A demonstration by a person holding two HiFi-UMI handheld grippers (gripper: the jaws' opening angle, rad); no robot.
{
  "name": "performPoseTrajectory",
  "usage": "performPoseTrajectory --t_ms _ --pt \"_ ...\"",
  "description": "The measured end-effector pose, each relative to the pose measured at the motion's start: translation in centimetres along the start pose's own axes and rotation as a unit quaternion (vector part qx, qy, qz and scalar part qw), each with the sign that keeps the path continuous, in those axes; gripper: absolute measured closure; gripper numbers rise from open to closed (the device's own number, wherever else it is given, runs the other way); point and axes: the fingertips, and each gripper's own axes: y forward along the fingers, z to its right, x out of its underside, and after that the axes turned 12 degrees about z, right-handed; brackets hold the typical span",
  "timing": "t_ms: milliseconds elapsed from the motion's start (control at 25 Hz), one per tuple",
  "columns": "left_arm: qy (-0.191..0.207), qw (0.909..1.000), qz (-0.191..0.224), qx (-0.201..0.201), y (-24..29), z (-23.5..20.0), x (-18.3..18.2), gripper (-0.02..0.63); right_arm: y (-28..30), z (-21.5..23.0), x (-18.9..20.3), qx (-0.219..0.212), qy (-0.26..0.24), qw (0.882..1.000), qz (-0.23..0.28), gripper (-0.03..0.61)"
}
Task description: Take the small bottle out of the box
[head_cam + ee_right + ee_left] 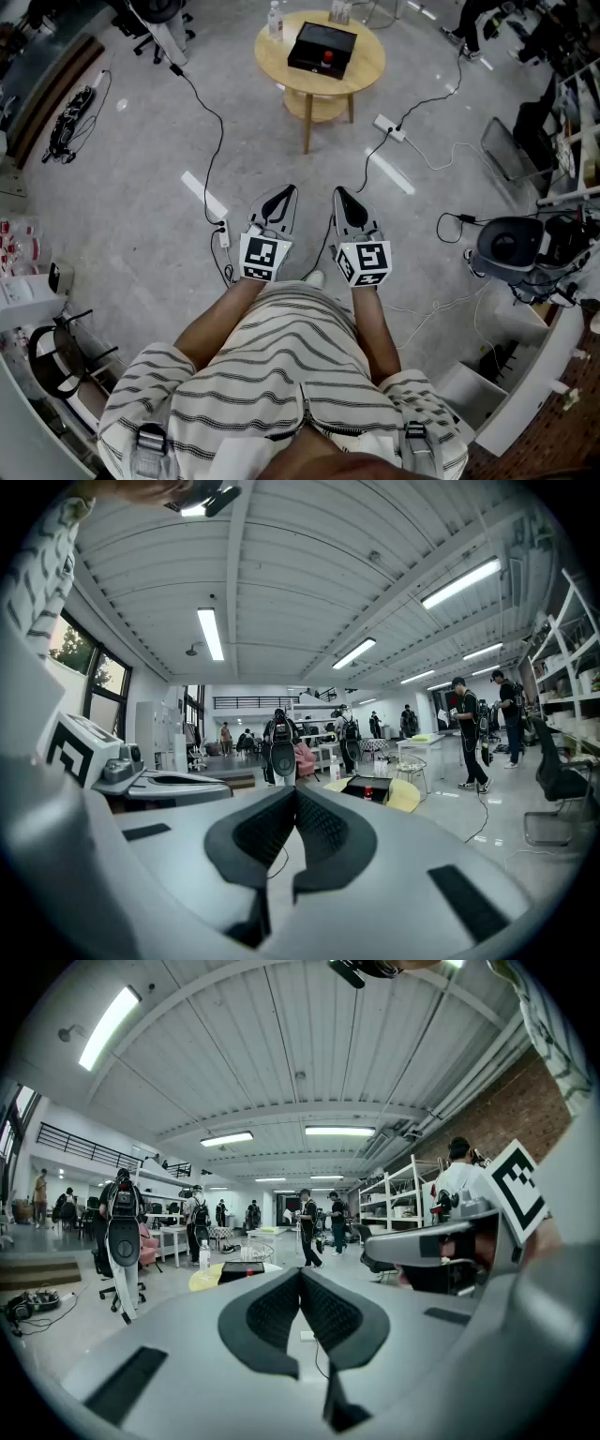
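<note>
A black box lies open on a round yellow table some way ahead of me, with a small red-topped thing inside it. A clear bottle stands at the table's far left edge. My left gripper and right gripper are held side by side at waist height, well short of the table, both shut and empty. In the left gripper view, the closed left gripper points toward the box. The right gripper also faces the box, jaws together.
Cables and power strips run across the grey floor between me and the table, one strip near my left gripper. A black chair and shelving stand at the right. Several people move about far off.
</note>
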Motion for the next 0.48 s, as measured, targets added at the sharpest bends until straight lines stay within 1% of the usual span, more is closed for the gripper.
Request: performPoseTrajectory --t_ms 280,480 --pt "0.001 1.0000 0.002 -0.001 0.3 0.3 0.0 0.592 -0.2 0.3 0.0 -0.004 0.002 1.000 0.005 0.560" --pt "0.005 1.0000 -0.001 -0.003 0.4 1.6 -0.1 0.592 -1.1 1.0 -0.5 -0.010 0.004 1.000 0.012 0.560"
